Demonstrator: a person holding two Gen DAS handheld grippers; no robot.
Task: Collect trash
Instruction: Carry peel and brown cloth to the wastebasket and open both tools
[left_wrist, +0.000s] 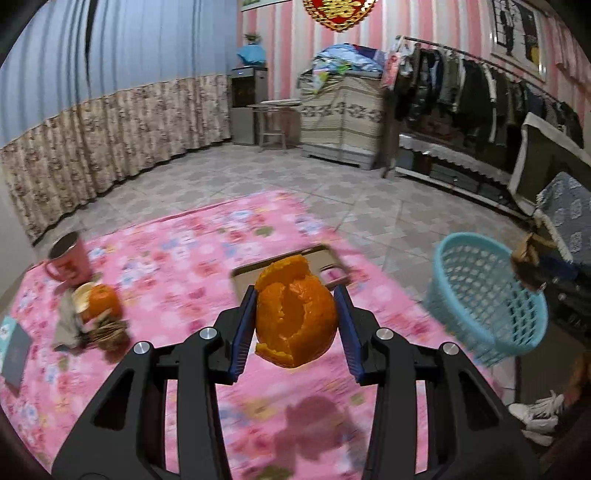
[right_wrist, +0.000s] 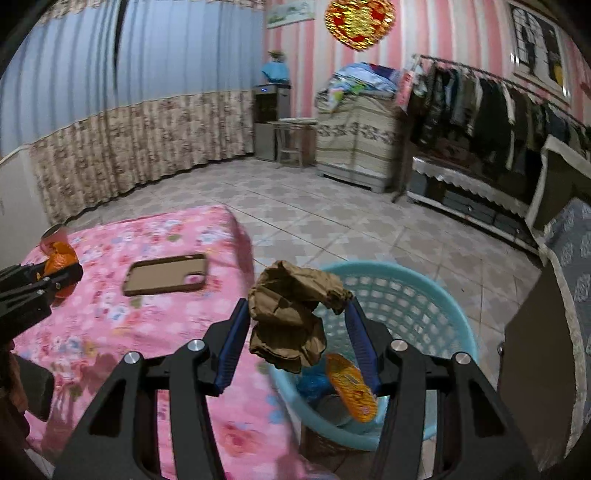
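My left gripper is shut on a large orange peel and holds it above the pink flowered tablecloth. My right gripper is shut on a crumpled brown paper and holds it over the near rim of the light blue basket. The basket holds an orange wrapper and blue plastic. The basket also shows in the left wrist view at the right, with the brown paper above its far rim. The left gripper with the peel shows at the left edge of the right wrist view.
On the table's left lie more orange peel, crumpled paper and a brown scrap, a red mug and a booklet. A brown phone case lies mid-table. A dark cabinet stands right of the basket.
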